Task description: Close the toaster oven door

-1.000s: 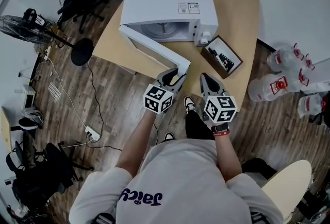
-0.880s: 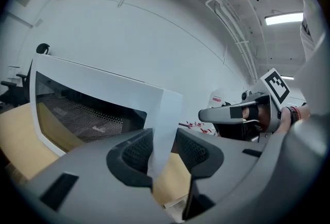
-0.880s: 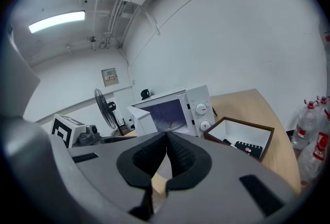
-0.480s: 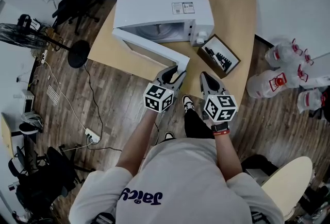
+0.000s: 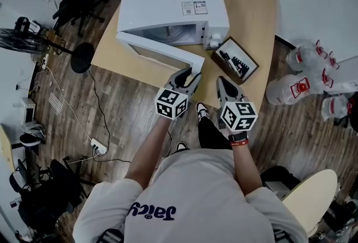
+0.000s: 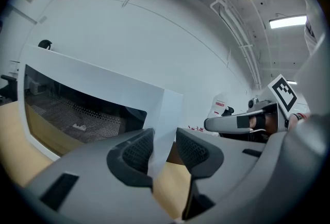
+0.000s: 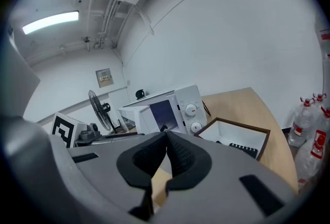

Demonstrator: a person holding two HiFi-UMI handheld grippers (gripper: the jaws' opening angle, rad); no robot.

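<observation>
Oven cavity is mostly hidden from the head view: we only get a thin strip under the top panel of the toaster oven (image 5: 173, 1). The small dark items in the brown-rimmed tray (image 5: 246, 52) are too small for us to name. The person's legs and one shoe are half covered by the two grippers. In the left gripper view the gripper body cuts off the lower part of the door, and through the door's window we make out only mesh and darkness.

The toaster oven sits on the wooden table (image 5: 251, 7), near the edge closest to the person, tray just beside it on the right. Its toaster oven door (image 5: 162, 53) is open and swung out past the table edge.

The left gripper (image 5: 190, 73) is at the door's free corner. In its own view the left gripper (image 6: 161, 140) has its jaws a narrow gap apart, with the white edge of the door (image 6: 103, 89) filling that gap. We read the pads as pinching the door on both faces.

The right gripper (image 5: 222, 81) is just beside the left one and clear of the door and table. In its own view the right gripper (image 7: 166, 138) has its jaw tips pressed together with nothing between them. Beyond them we see the oven (image 7: 175, 107) with two knobs, the tray (image 7: 234, 125), water bottles (image 7: 304, 125) and a fan (image 7: 98, 102). The bottles (image 5: 302, 88) stand on the floor, right of the table.
</observation>
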